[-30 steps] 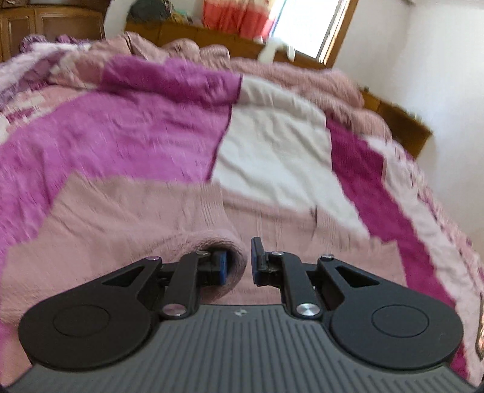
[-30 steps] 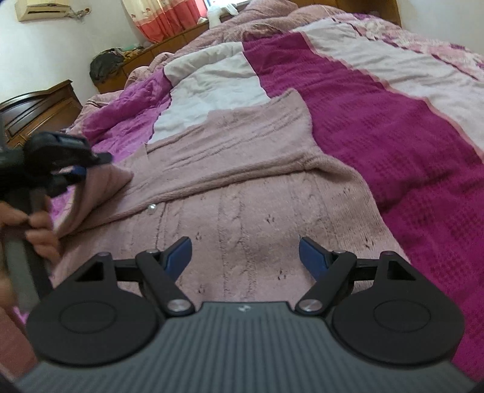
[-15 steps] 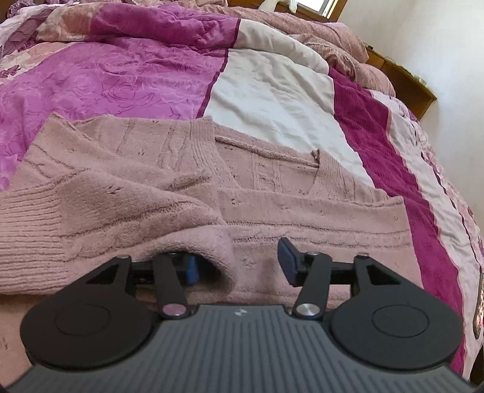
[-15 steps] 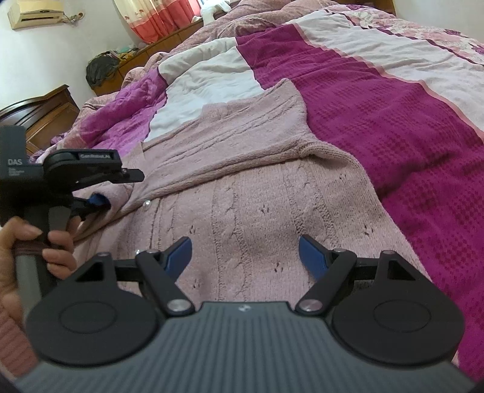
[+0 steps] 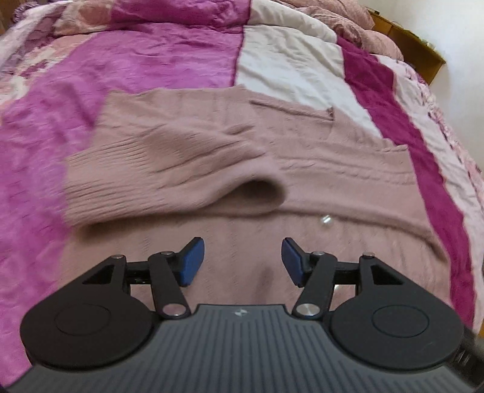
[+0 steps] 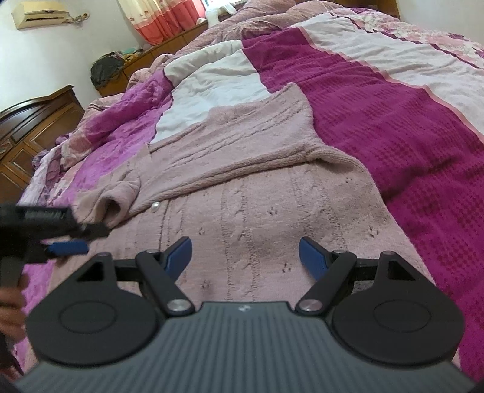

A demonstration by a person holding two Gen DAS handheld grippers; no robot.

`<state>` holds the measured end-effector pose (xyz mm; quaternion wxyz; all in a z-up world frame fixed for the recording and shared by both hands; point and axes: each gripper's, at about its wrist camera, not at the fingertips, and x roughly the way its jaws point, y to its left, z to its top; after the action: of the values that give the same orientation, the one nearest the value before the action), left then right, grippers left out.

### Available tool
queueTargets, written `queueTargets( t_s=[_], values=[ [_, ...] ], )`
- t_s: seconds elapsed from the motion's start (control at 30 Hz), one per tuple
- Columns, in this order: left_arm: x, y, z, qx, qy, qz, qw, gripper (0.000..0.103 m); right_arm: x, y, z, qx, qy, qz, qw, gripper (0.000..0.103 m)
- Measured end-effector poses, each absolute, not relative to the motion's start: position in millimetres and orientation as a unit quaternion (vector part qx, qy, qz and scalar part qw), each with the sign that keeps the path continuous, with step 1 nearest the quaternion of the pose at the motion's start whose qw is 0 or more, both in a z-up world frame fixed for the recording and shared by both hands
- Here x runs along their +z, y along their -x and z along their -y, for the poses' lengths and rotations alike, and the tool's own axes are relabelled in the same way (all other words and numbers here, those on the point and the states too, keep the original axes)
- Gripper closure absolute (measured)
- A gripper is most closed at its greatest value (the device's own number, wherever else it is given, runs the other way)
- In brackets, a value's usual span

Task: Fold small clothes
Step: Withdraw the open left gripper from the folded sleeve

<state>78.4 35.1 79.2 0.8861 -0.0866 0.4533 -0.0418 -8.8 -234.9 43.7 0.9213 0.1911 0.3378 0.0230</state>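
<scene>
The left claw (image 5: 242,262) has just been opening, its jaws now standing apart and holding nothing above the pink cardigan (image 5: 317,181), which is lying on the bed (image 5: 151,60). The right claw (image 6: 245,255) is hovering wide apart, empty.

I see a dusty pink knitted cardigan (image 6: 272,193) with cable ribs running down its front and a small pearly button (image 6: 155,206) at its edge. Its sleeve (image 5: 169,163) shows fine ribbing at the cuff. Under it lies a bedspread (image 6: 408,127) in blocks of deep magenta waffle weave, lighter purple-pink, off-white, and a pale floral strip. My left gripper (image 5: 242,262) and right gripper (image 6: 245,257) are black with blue pads. The curtain (image 6: 163,21) is banded cream and coral red.
</scene>
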Motion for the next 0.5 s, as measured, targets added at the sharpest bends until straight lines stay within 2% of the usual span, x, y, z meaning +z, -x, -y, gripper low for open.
queueTargets(
  t_s=[0.33, 0.5],
  values=[
    [86.0, -29.3, -82.3, 0.030, 0.022, -0.429, 0.903, 0.038, 67.0, -1.3, 194.5, 0.074, -0.120, -0.321, 0.936, 0.023],
    [87.2, -18.6, -105.0, 0.048, 0.045, -0.427, 0.902, 0.038, 82.2, -9.8, 166.6, 0.109, -0.090, -0.309, 0.941, 0.023]
  ],
)
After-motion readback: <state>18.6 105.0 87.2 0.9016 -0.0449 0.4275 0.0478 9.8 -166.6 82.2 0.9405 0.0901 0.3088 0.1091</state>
